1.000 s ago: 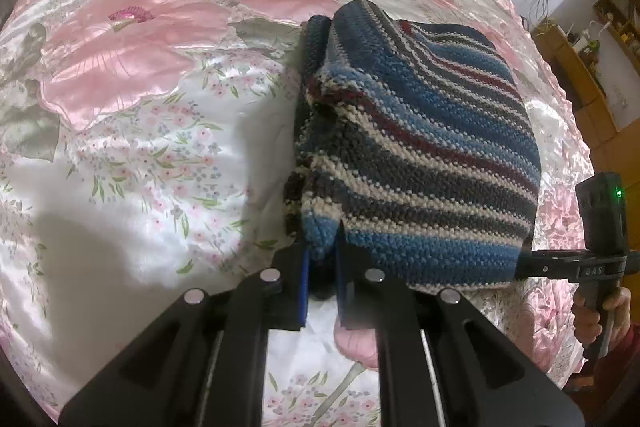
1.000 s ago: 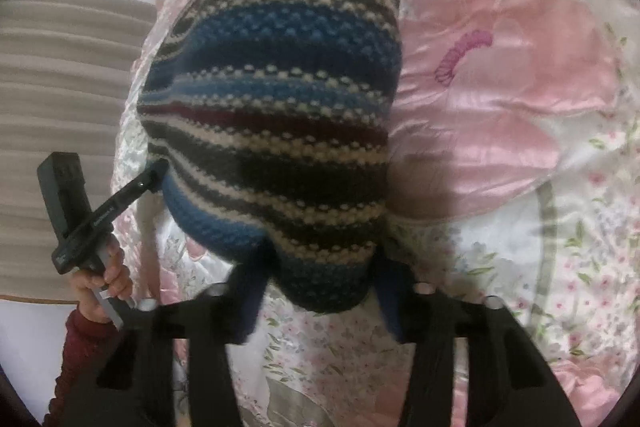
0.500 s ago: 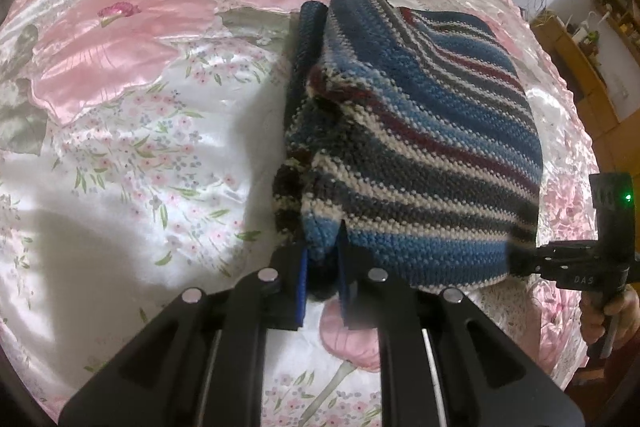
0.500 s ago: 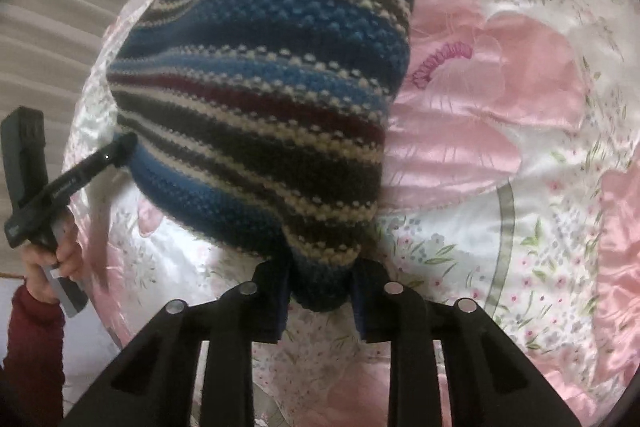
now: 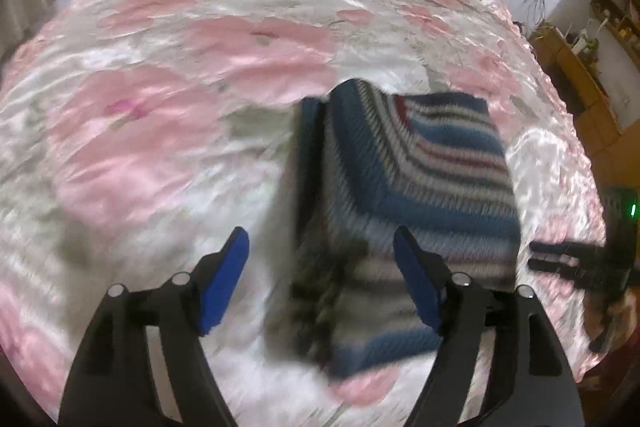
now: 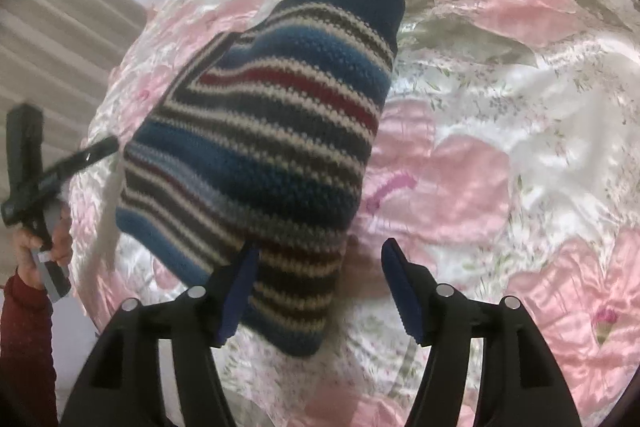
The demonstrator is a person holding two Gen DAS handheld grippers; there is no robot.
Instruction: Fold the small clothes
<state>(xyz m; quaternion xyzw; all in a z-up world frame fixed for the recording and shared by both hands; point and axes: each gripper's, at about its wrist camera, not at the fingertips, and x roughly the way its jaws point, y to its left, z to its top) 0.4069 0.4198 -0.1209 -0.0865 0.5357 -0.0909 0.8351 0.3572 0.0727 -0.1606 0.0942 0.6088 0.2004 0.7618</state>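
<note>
Bedspread point(image 5: 168, 131) fills my view: glossy satin, pink petals on white, rippled. Knit sweater point(image 6: 264, 147) lies folded on it, chunky weave in blue, cream, grey, red stripes, roughly rectangular (left view blurred). My left gripper point(image 5: 322, 281) spread wide above sweater's near edge, pinching nothing. My right gripper point(image 6: 316, 291) likewise spread, blue ribbed pads point(image 6: 402, 295) clear of wool. Hand point(image 6: 48, 247) in red sleeve grips left handle.

Sweater point(image 6: 256, 155) apparently on bedspread point(image 6: 500, 155)
</note>
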